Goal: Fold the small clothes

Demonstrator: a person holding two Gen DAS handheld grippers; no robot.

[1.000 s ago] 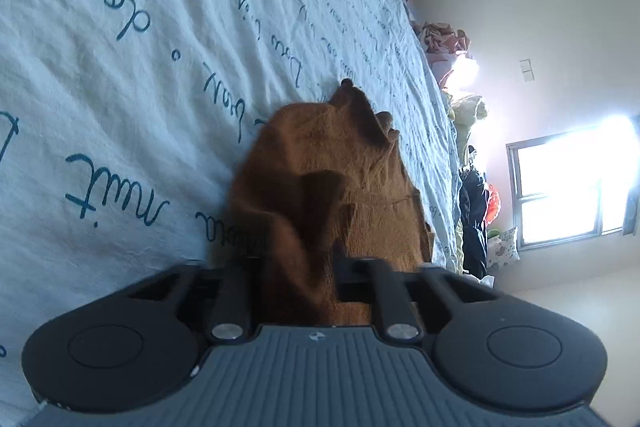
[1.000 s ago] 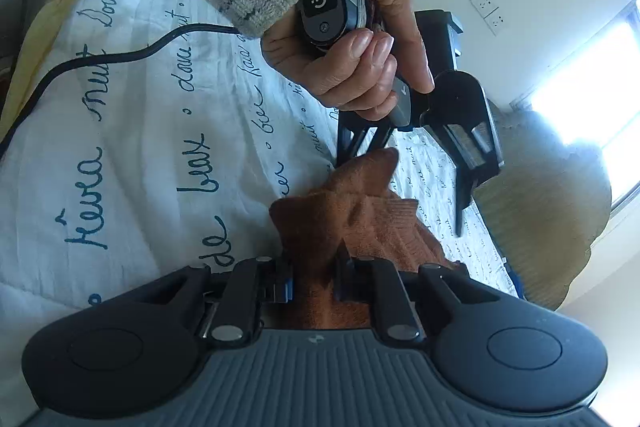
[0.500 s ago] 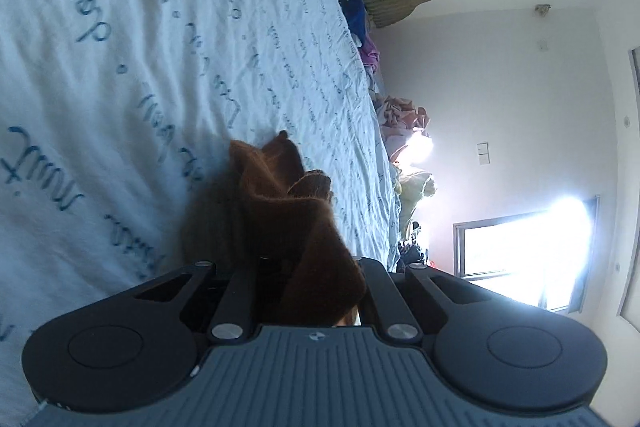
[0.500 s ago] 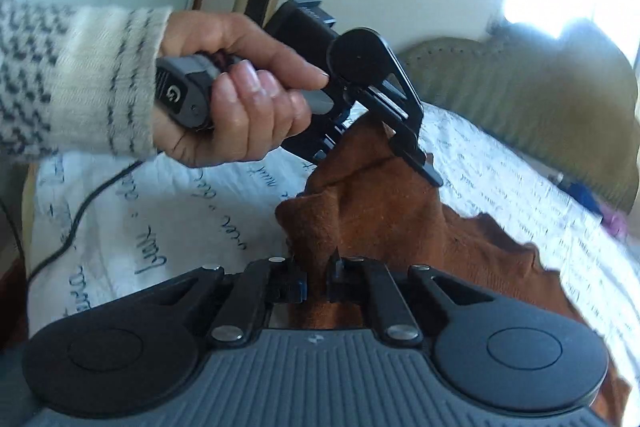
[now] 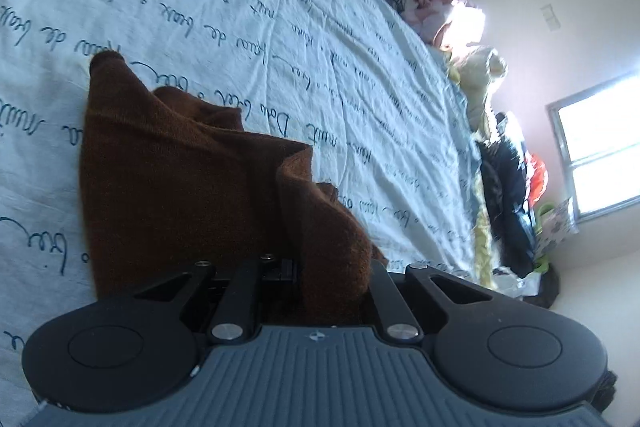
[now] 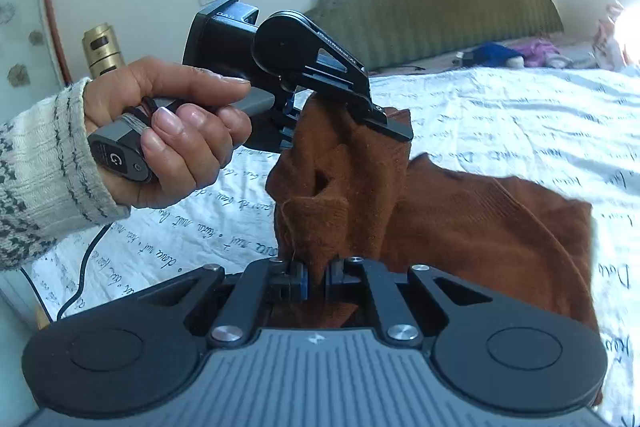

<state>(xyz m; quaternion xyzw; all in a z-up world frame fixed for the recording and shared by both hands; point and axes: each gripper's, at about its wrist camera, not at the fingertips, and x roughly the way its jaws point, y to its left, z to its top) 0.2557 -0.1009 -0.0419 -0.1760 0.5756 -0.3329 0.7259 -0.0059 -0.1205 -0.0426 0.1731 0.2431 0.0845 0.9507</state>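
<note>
Both my tongs are clamped on the brown knit garment [image 6: 460, 219]: right tongs [image 6: 316, 277] pinch a bunched edge at bottom centre, left tongs [image 6: 320, 115], in my left hand [image 6: 168, 131], grip another edge upper middle. The rest drapes onto the bed sheet [image 6: 520, 115].

My left gripper's [image 5: 320, 279] jaws are buried under the brown garment [image 5: 180, 187]. The far heap of clothes [image 5: 508, 179] is too blurred and glare-washed to identify. My sleeve [image 6: 36, 179] is cut off at the frame edge.
</note>
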